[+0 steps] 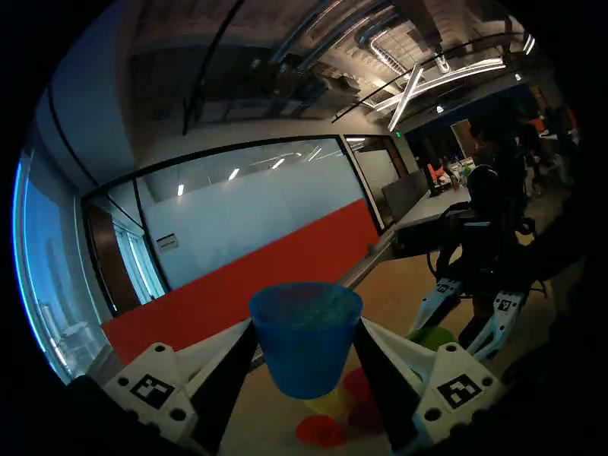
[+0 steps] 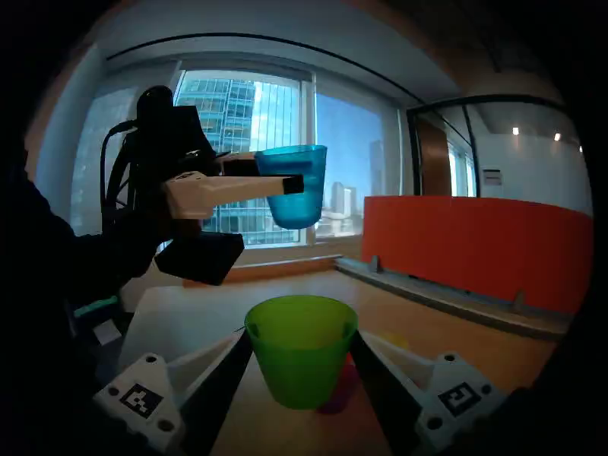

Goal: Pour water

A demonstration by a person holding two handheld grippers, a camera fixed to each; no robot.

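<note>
Cups at the ready over a tabletop [image 2: 463, 338]: the left tongs [image 1: 306, 338] are clamped on a blue cup [image 1: 306, 365], near upright with its mouth up. The right tongs [image 2: 301, 346] grip a green cup [image 2: 301, 368], also upright. In the right gripper view, the blue cup hangs higher than the green one and off to its left, well apart, its rim not yet over the green mouth. The pour likely turns on closing that sideways gap. Whether the blue cup holds water cannot be told.
</note>
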